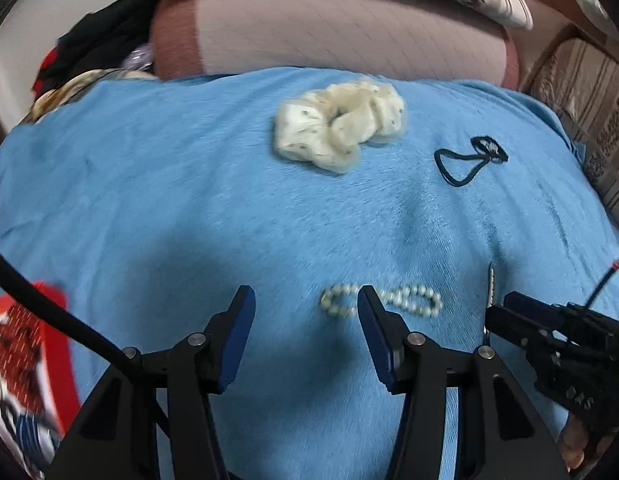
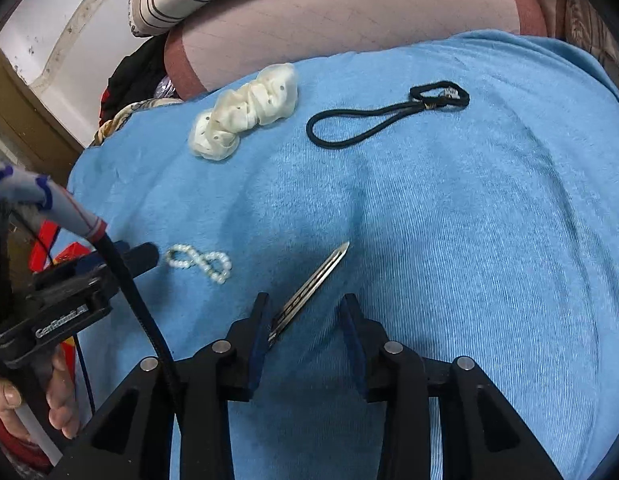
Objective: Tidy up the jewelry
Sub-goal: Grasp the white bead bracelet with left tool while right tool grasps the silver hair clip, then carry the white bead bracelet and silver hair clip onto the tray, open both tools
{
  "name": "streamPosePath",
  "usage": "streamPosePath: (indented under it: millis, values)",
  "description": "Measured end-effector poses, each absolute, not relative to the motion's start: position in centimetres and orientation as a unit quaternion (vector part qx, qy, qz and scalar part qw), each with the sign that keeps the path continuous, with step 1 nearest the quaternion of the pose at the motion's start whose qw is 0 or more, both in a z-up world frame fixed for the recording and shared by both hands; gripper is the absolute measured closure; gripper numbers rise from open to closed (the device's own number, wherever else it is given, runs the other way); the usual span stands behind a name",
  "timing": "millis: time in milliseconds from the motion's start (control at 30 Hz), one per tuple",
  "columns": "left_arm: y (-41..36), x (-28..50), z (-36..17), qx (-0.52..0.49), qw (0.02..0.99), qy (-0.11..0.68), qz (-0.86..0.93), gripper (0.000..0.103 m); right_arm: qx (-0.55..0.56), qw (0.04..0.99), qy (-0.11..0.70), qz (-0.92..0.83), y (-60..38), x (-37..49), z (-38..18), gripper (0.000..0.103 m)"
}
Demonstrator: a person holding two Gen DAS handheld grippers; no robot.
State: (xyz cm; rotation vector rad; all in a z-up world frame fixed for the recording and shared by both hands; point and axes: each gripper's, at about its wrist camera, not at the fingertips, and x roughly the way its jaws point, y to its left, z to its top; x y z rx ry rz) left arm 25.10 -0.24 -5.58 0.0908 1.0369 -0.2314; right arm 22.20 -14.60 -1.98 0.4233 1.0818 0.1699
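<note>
Blue towel (image 2: 449, 208) carries all the pieces, nothing sorted yet; looks like you're at the pick-up stage. Pearl bracelet (image 1: 383, 300) lies twisted in a figure eight near the front edge. Metal hair clip (image 2: 313, 292) lies flat to its right, slanted. Cream scrunchie (image 1: 341, 128) and black hair tie (image 2: 385, 120) sit further back, well apart from both grippers.

Your left gripper (image 1: 305, 300) is spread wide, holding nothing. Its right finger crosses in front of the bracelet in the left wrist view; most beads sit outside the gap, to the right. Contact with the beads: cannot tell. Next move there, as a guess: shift right so the beads sit between the fingers, drop low to the towel, then close. Beads are small and the towel is soft, so a shallow pinch may slip off.

Your right gripper (image 2: 305, 300) is also open, moderately wide, empty. The clip's near end runs in beside the left finger (image 2: 259, 320), seems touching or just beside it. Centre over the clip's length before closing; a thin flat clip may skate on the pile.
</note>
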Motion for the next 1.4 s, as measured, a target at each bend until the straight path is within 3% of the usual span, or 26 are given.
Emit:
streamPosePath:
  millis: [200,267,333,400,433,467,533,833,900,967,1033,1100,1233,1367,1400]
  values:
    - [-1.7,26.4,-6.7,0.044,0.852,0.5,-0.15,0.05,0.168,0.844,0.505,0.068,-13.6,23.0,-2.2,0.062]
    - [-1.9,26.4,-6.9,0.03,0.846,0.505,-0.168,0.043,0.163,0.846,0.504,0.067,-13.5,23.2,-2.4,0.061]
    - [-2.4,25.8,-7.0,0.033,0.842,0.506,-0.182,0.043,0.148,0.849,0.502,0.065,-13.2,23.2,-2.4,0.061]
    - [-3.0,24.9,-7.1,0.049,0.84,0.505,-0.193,0.045,0.132,0.853,0.501,0.065,-13.0,23.1,-2.3,0.067]
    - [-3.3,24.4,-7.2,0.06,0.837,0.507,-0.198,0.058,0.127,0.853,0.501,0.066,-13.0,22.9,-2.2,0.08]
    - [-3.6,24.0,-7.3,0.071,0.836,0.508,-0.196,0.082,0.128,0.852,0.502,0.068,-13.2,22.8,-2.1,0.085]
    - [-3.8,23.3,-7.2,0.074,0.83,0.517,-0.198,0.103,0.143,0.848,0.505,0.075,-13.9,22.4,-2.0,0.096]
    - [-2.2,20.5,-4.5,0.031,0.839,0.506,-0.196,0.102,0.162,0.85,0.495,0.077,-16.3,18.6,0.2,0.1]
    - [-1.9,20.6,-4.2,0.038,0.843,0.501,-0.193,0.094,0.17,0.85,0.493,0.076,-16.7,18.0,0.6,0.1]
    - [-1.7,21.3,-4.0,0.037,0.843,0.501,-0.193,0.067,0.183,0.846,0.494,0.078,-16.9,17.6,0.7,0.1]
    - [-1.7,22.3,-3.8,0.033,0.843,0.495,-0.21,0.055,0.189,0.845,0.494,0.08,-17.1,17.2,0.7,0.1]
    - [-2.3,23.1,-3.8,0.053,0.844,0.489,-0.214,0.055,0.192,0.844,0.494,0.083,-17.2,17.2,0.7,0.1]
    - [-4.8,24.2,-4.6,0.12,0.83,0.482,-0.254,0.046,0.203,0.841,0.495,0.087,-17.6,17.5,0.2,0.099]
    - [-7.0,24.6,-6.3,0.165,0.803,0.496,-0.285,0.047,0.217,0.835,0.499,0.088,-18.1,18.1,-0.6,0.099]
    - [-7.1,24.3,-6.6,0.162,0.795,0.505,-0.297,0.051,0.216,0.834,0.5,0.087,-18.2,18.1,-0.7,0.099]
